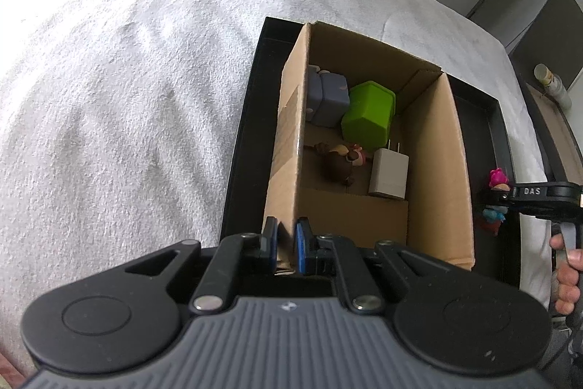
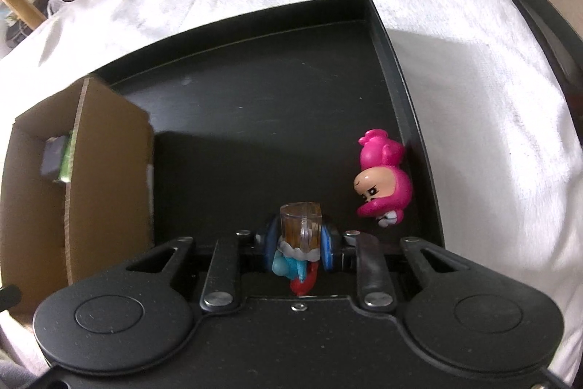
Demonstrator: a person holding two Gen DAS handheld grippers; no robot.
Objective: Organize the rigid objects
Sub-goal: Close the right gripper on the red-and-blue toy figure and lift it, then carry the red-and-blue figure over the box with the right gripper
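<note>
The left tool point(image 1: 286, 245) is clenching the box point(image 1: 291, 119) wall at 6 o'clock. The box is sitting in a black tray point(image 2: 273, 90) on a white blanket point(image 1: 127, 79). The right tool point(image 2: 299, 245) is gripping a blue figure point(image 2: 295, 261); a pink figure point(image 2: 382, 185) is lying at 2 o'clock against the tray rim.

Between the left gripper's point(image 1: 286, 245) blue rubbery pads sits the raw, matt edge of a brown cardboard box point(image 1: 291, 119). Ahead of those fingers, inside it, lie a glossy green plastic block point(image 1: 370, 115), matt lavender plastic blocks point(image 1: 328, 99) and a smooth white plastic charger point(image 1: 389, 175) with metal prongs. The box stands in a smooth black tray point(image 2: 277, 104) with a dull sheen, on a nubby white cloth point(image 1: 127, 79). The right gripper's point(image 2: 299, 245) pads clamp a toy point(image 2: 300, 243) with a clear plastic base; right of them lies a shiny pink plastic figure point(image 2: 382, 185).
</note>
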